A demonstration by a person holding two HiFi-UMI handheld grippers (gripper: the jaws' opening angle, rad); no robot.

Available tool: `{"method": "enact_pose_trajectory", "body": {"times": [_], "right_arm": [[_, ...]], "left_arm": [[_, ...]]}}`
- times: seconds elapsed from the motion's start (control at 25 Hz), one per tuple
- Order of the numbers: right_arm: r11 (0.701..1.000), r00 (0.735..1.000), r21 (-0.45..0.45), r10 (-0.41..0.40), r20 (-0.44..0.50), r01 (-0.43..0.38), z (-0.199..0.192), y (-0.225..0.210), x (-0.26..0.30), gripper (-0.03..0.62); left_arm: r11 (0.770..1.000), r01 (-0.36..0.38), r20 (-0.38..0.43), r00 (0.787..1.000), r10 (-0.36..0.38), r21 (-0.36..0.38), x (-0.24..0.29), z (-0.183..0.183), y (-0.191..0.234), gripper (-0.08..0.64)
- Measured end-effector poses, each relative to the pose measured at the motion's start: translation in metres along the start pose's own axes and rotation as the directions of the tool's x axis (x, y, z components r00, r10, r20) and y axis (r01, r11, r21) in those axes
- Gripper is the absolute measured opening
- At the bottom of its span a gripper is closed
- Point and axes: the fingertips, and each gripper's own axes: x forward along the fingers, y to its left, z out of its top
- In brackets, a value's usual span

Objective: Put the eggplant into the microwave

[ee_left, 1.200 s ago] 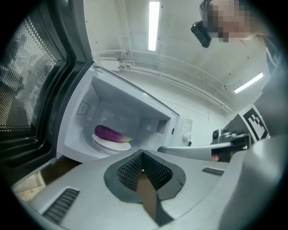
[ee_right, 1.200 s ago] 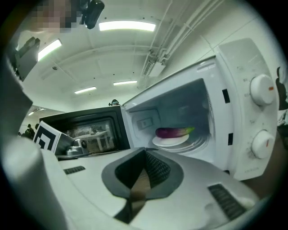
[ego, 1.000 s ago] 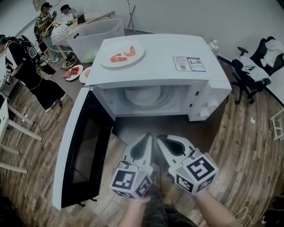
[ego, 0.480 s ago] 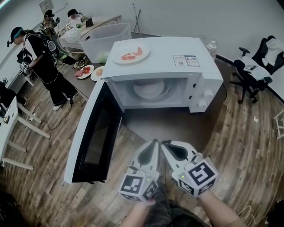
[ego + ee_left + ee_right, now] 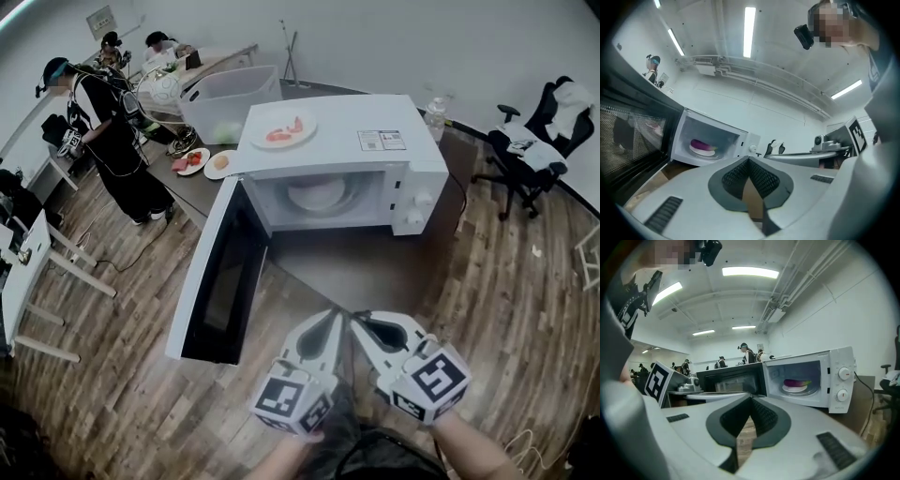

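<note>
The white microwave [image 5: 366, 141] stands on a dark table with its door [image 5: 220, 277] swung wide to the left. Inside, a purple eggplant [image 5: 702, 144] [image 5: 797, 382] lies on a white plate [image 5: 314, 195] on the turntable. Both grippers hang side by side well in front of the microwave, near the bottom of the head view. My left gripper [image 5: 336, 319] is shut and holds nothing. My right gripper [image 5: 358, 320] is shut and empty too.
A plate of red food [image 5: 283, 128] rests on the microwave's top. Behind it is a large clear bin [image 5: 230, 98] and more plates [image 5: 202, 161] on the table. People stand at the far left [image 5: 108, 141]. An office chair [image 5: 534, 141] is at the right.
Both grippers have drawn back together from the microwave's mouth and risen a little; the microwave looks smaller and farther. The jaws stayed shut.
</note>
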Motion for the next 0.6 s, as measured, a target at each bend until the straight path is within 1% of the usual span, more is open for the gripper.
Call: {"method": "enact_pose_trajectory", "body": {"times": [0.12, 0.28, 0.48, 0.6], "right_arm": [[1.0, 1.0, 0.008, 0.009, -0.005, -0.009, 0.006, 0.014, -0.013, 0.0], [1.0, 1.0, 0.009, 0.003, -0.005, -0.003, 0.009, 0.037, -0.026, -0.001], [1.0, 1.0, 0.014, -0.013, 0.02, 0.013, 0.017, 0.049, -0.043, -0.002], [1.0, 1.0, 0.005, -0.012, 0.022, 0.012, 0.018, 0.058, -0.052, -0.002]], "left_arm": [[1.0, 0.013, -0.005, 1.0, -0.013, -0.001, -0.012, 0.007, -0.013, 0.003], [1.0, 0.015, -0.025, 1.0, -0.014, 0.005, -0.03, 0.007, -0.028, 0.003], [1.0, -0.013, -0.006, 1.0, 0.013, 0.008, -0.049, 0.02, -0.034, 0.003], [1.0, -0.011, -0.004, 1.0, 0.011, -0.005, -0.058, 0.019, -0.04, 0.003]]}}
